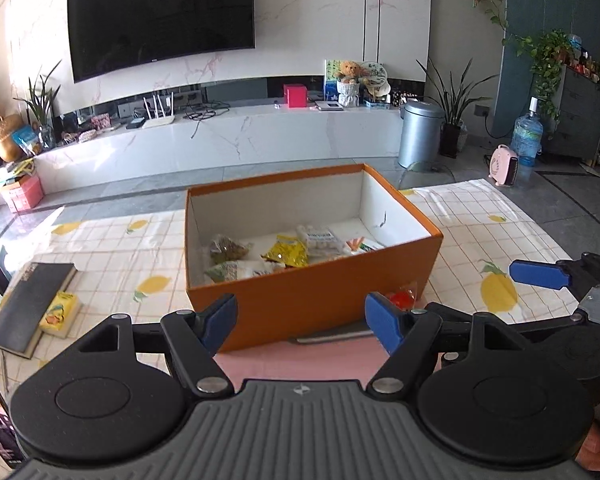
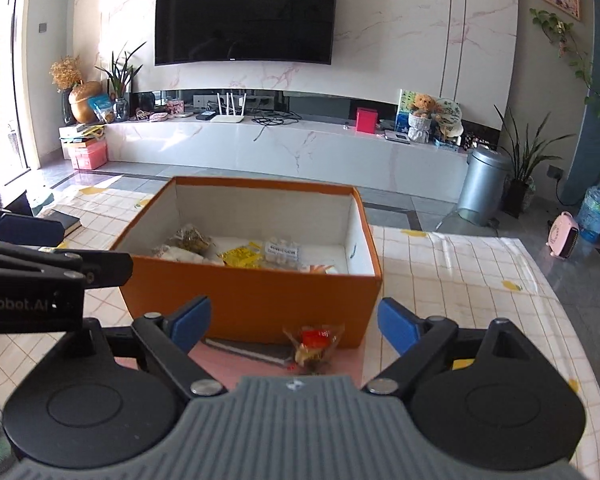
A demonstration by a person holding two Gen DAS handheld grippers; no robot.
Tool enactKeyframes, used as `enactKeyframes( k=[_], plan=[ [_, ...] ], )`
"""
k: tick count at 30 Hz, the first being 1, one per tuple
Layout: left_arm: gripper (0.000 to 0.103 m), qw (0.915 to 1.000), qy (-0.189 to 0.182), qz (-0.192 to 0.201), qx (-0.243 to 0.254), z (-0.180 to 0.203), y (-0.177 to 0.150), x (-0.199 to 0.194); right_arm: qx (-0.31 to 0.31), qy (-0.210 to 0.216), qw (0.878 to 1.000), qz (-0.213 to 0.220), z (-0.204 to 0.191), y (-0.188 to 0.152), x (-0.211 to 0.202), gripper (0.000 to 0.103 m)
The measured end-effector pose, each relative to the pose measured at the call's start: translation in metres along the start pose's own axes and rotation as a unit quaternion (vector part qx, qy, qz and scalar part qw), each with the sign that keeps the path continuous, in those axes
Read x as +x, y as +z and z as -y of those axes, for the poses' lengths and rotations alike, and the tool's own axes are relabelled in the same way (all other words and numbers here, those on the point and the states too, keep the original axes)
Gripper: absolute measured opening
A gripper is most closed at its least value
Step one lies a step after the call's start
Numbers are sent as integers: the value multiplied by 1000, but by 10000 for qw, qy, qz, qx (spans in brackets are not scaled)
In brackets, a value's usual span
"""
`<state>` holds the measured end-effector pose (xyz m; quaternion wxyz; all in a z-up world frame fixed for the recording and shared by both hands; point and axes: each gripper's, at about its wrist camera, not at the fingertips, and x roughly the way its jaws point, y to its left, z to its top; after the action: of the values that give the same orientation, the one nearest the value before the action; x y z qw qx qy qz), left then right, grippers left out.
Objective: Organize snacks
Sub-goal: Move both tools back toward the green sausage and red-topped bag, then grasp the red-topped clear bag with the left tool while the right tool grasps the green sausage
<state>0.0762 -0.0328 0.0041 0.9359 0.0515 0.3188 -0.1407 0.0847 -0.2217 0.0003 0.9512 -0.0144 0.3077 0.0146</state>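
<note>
Jaws on both tools stand spread with nothing between the pads: I note the right gripper [image 2: 294,326] low over the near edge of the surface [image 2: 460,264], and the left gripper [image 1: 300,322] alongside it, facing the box wall. Just ahead of my right gripper lies the one loose snack packet [image 2: 314,342], clear wrapper with red and yellow contents, resting partly on a pink mat [image 2: 236,364] and a dark flat item, touching or nearly touching the front of the orange box [image 2: 256,296]. Beyond, inside the box, several packets already sit on the floor of it, among them a yellow packet [image 2: 240,258]. My judgement: the pick falls to the right gripper. I should centre the wrapper between the pads, close on its bulk rather than its crinkled edge, and lift clear of the box rim before carrying over.
</note>
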Motion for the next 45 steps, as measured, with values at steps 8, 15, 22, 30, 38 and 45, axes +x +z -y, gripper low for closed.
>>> enactKeyframes(
  k=[8,15,22,30,38,45],
  plan=[
    [82,9977,-350,-471,-336,0,-34,30,752,-216,9941,-758,15,-47,27,79],
    [66,9945,-407,-694,-673,-10,-43,51,726,-313,9914,-1044,16,-53,49,69],
    [50,9916,-342,-888,-879,-19,-50,69,866,-167,9855,-1450,20,-51,76,60],
    [51,9912,-487,-895,-848,-21,-49,87,988,-100,9781,-1828,23,-50,113,44],
    [51,9871,-870,-1074,-812,-14,-51,103,1238,-126,9703,-2075,31,-53,129,20],
    [54,9878,-1172,-949,-395,10,-46,111,1274,-53,9609,-2458,48,-47,131,20]
  ],
)
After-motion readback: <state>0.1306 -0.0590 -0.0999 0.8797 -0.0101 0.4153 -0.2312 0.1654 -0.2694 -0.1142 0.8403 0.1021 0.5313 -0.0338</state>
